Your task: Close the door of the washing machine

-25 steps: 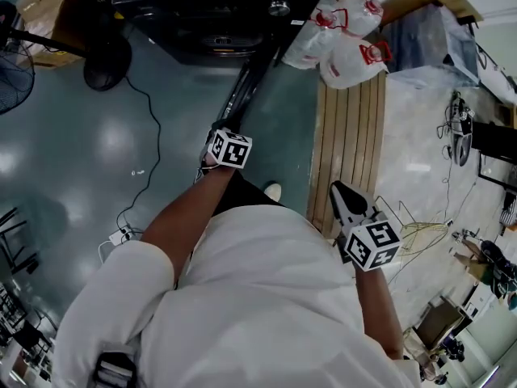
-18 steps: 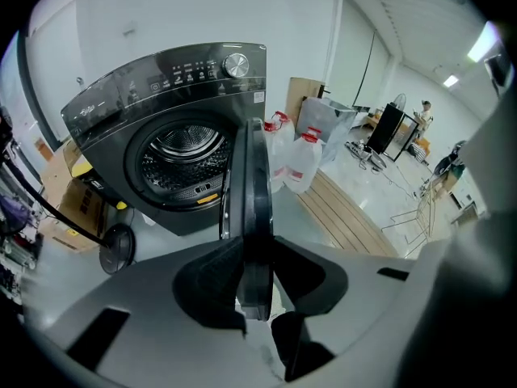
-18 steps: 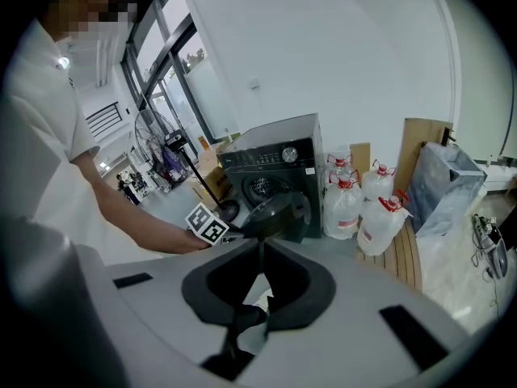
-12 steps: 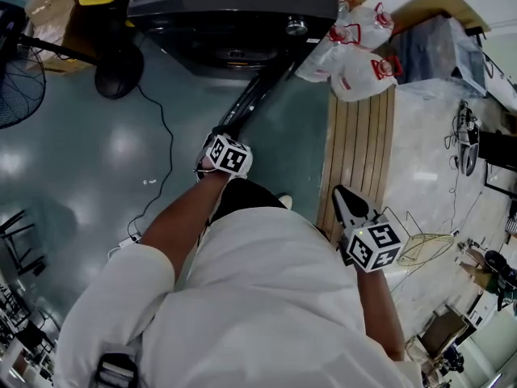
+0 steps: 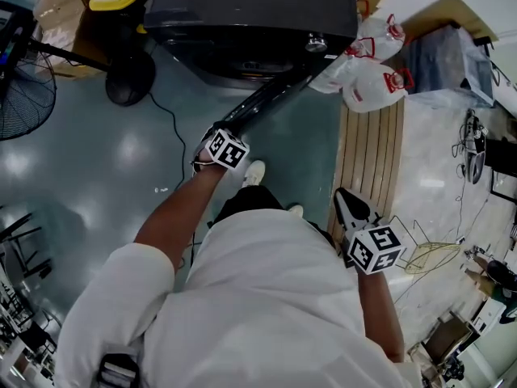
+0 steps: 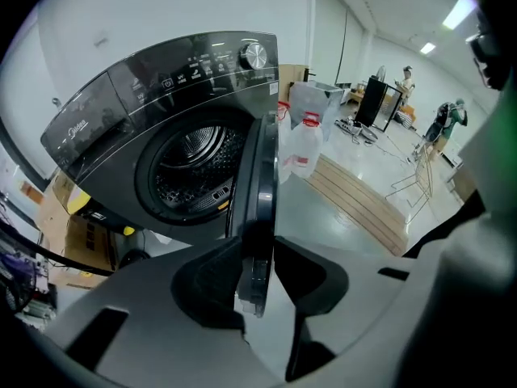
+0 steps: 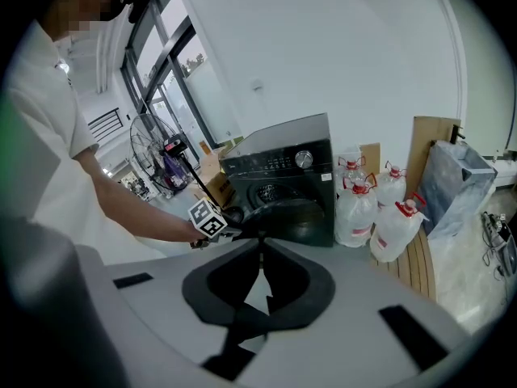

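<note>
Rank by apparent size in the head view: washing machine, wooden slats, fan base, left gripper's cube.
1. washing machine
2. wooden slats
3. fan base and left gripper's cube: about alike. The cube sits nearer the camera, so I won't rank them.

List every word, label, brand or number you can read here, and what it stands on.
Nothing reads clearly.
Brand mark on the washing machine panel: too blurred.
Labels beside its dial: too small.
Red labels on the water jugs: blurred.
White label on the yellow container: too small.
</note>
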### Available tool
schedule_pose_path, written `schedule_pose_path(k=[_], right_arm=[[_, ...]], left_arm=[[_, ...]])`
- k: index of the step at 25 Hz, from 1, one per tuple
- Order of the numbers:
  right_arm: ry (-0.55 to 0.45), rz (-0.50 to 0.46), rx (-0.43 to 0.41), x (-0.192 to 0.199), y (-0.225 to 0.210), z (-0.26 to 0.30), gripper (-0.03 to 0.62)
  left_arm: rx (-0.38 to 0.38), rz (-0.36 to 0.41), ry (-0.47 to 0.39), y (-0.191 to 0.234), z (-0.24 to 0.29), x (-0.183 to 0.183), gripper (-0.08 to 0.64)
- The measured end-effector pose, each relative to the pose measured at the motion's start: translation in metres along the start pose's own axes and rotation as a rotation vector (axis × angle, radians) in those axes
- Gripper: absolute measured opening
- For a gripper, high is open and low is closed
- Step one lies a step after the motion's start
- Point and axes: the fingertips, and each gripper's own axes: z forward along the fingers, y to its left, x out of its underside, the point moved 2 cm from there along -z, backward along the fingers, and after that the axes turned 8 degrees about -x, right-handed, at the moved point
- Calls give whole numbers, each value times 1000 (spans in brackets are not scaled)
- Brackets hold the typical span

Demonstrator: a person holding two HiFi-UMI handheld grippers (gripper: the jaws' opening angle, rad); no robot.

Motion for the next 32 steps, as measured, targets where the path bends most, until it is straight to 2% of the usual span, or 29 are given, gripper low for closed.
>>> schedule_pose_path(k=[12,24,32], right_arm=[[-5,22,22,-9,3,25,26],[-1,37,47,-13,2,29,26],[12,46,66,-20,-9,27,25]], left_arm=[[-26,127,0,63,23,-12,135],[-89,238,4,118,45,-35,140],[-149,255,-1,153,60,-56,138]])
